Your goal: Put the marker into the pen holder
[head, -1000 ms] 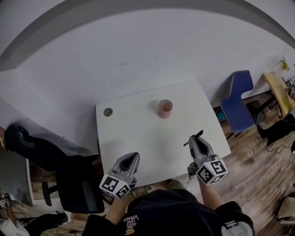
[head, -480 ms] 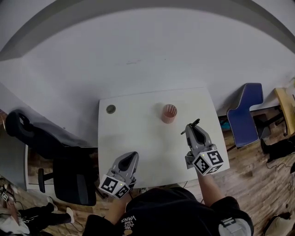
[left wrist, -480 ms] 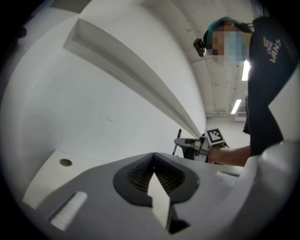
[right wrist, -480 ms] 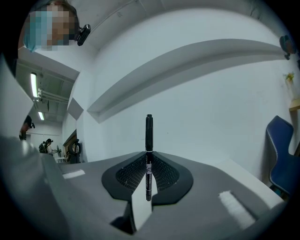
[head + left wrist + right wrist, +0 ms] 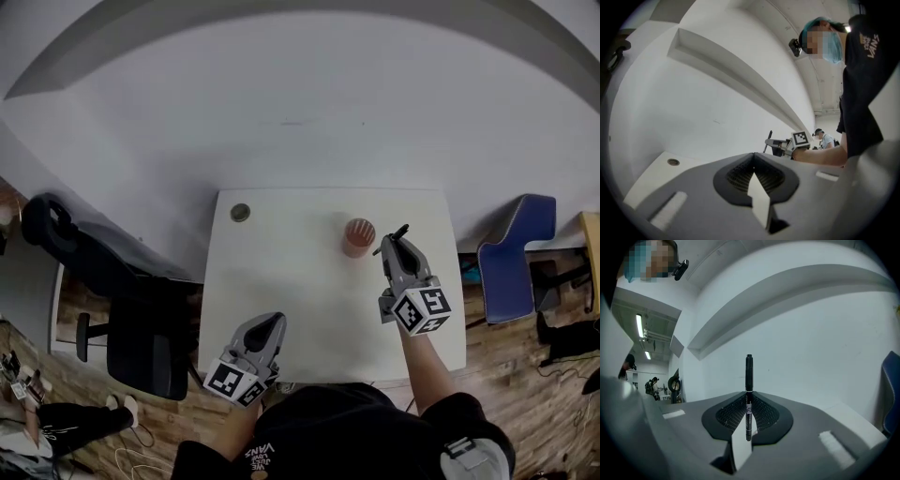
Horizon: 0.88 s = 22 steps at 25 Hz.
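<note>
— At one o'clock on the table (image 5: 291, 281) stands the holder (image 5: 358, 236). Our right gripper (image 5: 392, 246) sits just beside it at three o'clock, pinching the marker (image 5: 394, 238).
— What could go wrong?
— We judge the marker could clip the rim and tip the holder, since it is slanted and not yet over the opening. It might also pivot in the pinch, because a good part of it sticks out past the jaws.
— Which view tells us that?
— The right gripper view shows the grip but no holder, only wall. The head view alone shows the holder. Our left gripper (image 5: 275, 323), at seven o'clock, is pressed together on nothing.
</note>
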Tool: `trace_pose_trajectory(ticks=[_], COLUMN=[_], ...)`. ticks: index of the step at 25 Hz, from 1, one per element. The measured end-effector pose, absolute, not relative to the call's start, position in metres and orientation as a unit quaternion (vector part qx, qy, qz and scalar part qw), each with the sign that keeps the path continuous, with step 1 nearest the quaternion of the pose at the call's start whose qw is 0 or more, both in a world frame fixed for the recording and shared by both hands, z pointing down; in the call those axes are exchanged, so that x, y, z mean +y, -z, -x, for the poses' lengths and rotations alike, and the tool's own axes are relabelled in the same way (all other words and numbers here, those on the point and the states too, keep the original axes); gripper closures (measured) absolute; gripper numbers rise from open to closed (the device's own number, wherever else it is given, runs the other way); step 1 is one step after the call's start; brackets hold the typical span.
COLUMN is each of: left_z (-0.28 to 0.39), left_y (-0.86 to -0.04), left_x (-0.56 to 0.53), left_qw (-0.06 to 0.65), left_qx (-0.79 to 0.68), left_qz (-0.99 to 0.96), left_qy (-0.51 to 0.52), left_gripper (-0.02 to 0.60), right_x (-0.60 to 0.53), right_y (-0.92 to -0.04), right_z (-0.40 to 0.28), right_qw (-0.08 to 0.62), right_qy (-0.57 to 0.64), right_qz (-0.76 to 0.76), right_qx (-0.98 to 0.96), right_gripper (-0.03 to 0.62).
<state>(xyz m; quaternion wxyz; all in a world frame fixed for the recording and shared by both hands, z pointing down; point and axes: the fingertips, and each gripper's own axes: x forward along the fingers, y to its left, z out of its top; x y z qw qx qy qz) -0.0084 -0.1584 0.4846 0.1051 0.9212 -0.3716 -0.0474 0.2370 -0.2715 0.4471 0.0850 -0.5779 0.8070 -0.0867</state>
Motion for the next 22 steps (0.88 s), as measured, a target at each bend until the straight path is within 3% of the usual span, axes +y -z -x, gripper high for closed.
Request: trace_pose_trajectory(ticks=[22], left_z=[-0.009], left_y=[-0.505], left_x=[-0.144], left_qw=[0.116], left_qx=[-0.409], left_qz=[-0.905], left_qy=[0.025], left_gripper=[0.529], right_x=[-0.343], right_y=[-0.532], right_z=[-0.240], right_qw=[0.041], right_qy=[0.118], right_qz=[0.567], right_qx=[0.814], right_gripper=[0.559])
